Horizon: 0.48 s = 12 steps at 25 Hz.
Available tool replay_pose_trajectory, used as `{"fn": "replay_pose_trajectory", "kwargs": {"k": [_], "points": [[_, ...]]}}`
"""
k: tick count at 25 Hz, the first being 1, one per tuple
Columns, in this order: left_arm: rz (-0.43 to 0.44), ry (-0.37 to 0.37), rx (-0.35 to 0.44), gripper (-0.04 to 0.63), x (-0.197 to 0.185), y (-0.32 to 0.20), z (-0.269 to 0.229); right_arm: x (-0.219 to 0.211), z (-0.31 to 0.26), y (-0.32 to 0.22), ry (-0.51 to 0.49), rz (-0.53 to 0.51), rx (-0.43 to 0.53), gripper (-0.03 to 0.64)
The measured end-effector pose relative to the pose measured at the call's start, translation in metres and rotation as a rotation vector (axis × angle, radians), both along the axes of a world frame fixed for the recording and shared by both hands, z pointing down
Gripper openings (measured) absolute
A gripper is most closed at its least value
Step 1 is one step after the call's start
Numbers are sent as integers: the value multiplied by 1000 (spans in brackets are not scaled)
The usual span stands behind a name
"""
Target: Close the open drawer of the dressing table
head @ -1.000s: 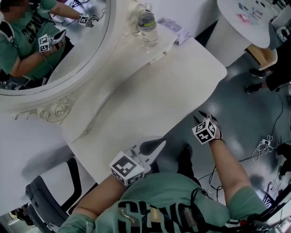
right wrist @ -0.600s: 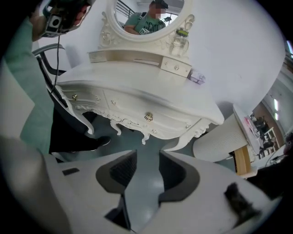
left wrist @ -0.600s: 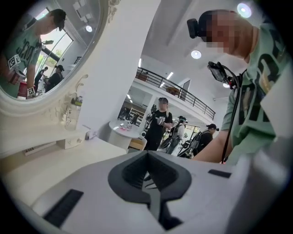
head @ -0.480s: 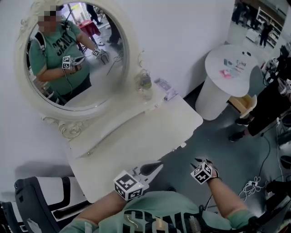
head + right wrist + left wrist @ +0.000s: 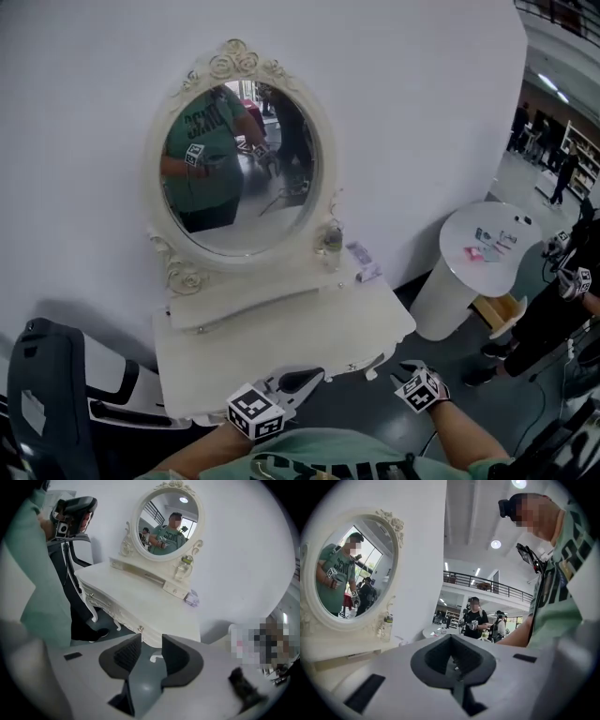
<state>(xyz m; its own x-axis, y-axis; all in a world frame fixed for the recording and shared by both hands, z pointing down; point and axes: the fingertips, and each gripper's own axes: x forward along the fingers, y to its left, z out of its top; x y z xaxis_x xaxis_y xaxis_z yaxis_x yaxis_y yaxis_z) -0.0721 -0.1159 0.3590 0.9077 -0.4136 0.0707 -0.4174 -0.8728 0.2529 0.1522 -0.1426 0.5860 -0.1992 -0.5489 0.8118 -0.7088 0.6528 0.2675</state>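
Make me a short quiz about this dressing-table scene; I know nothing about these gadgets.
1. True or false: the right gripper has its jaws apart with nothing between them.
2. What stands on the dressing table beside the mirror? A) bottle B) lamp C) vase
3. Does any drawer look open?
Key: 1 true; the jaws have just been closing a little, on nothing. 2 A. 3 No; the fronts in view sit flush.

I counted one table, one oval mirror, one bottle, one round stand, one chair, two tools: left tool, right tool.
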Motion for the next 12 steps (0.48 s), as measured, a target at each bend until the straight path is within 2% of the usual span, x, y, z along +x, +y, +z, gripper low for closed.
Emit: {"fn": "replay_pose_trajectory", "kwargs": {"k": [6, 12], "points": [[-75, 35, 58, 3, -57, -19, -25, -44, -39, -24, -50, -13, 36, 135], [-111, 43, 133, 3, -127, -53, -56, -111, -104, -80, -119, -28, 158, 126]]}}
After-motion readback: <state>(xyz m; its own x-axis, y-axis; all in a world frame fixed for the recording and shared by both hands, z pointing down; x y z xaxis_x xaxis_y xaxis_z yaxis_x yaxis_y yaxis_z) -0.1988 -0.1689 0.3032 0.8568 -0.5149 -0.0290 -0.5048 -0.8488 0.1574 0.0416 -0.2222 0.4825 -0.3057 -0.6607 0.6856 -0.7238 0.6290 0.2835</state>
